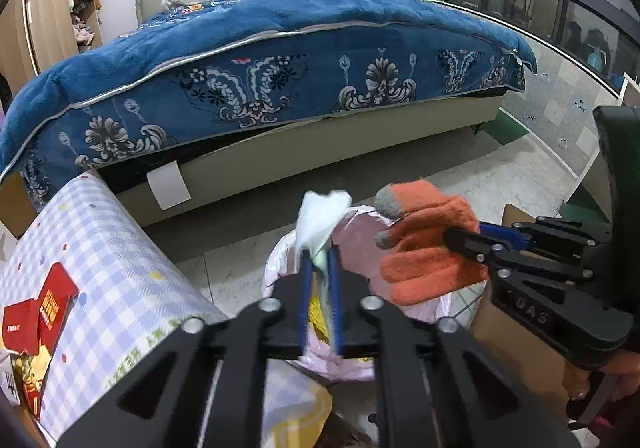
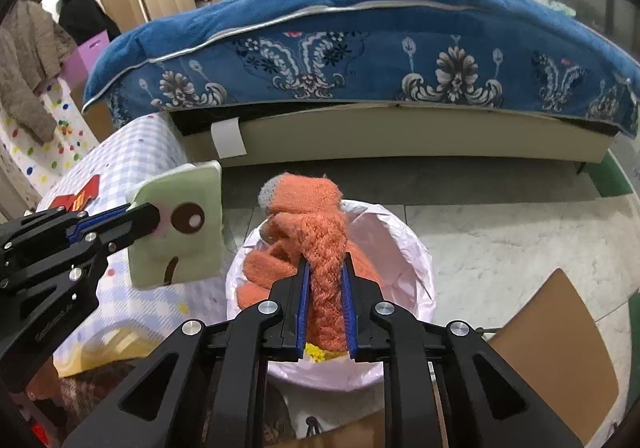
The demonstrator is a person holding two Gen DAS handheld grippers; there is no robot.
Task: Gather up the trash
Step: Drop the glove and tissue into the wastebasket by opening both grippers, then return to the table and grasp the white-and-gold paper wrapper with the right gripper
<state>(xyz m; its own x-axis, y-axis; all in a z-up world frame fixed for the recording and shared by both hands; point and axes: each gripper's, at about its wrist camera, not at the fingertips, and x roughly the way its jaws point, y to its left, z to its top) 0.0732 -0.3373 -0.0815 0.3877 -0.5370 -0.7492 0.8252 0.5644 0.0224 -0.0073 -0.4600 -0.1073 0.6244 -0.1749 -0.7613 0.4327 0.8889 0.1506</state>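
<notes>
My right gripper (image 2: 325,264) is shut on an orange knitted glove (image 2: 316,224) with grey fingertips, held above a bin lined with a pale pink bag (image 2: 404,248). The glove (image 1: 428,244) and right gripper (image 1: 460,238) show at the right of the left wrist view, over the pink bag (image 1: 360,240). My left gripper (image 1: 320,254) is shut on a pale green flat pack with a cartoon face, seen edge-on (image 1: 322,216). In the right wrist view the pack (image 2: 180,224) and left gripper (image 2: 150,218) are just left of the bin.
A bed with a blue floral quilt (image 1: 280,60) stands behind. A checkered table (image 1: 108,248) with red boxes (image 1: 40,312) is at the left. A brown cardboard flap (image 2: 556,352) lies right of the bin. Marble floor (image 2: 500,224) stretches beyond.
</notes>
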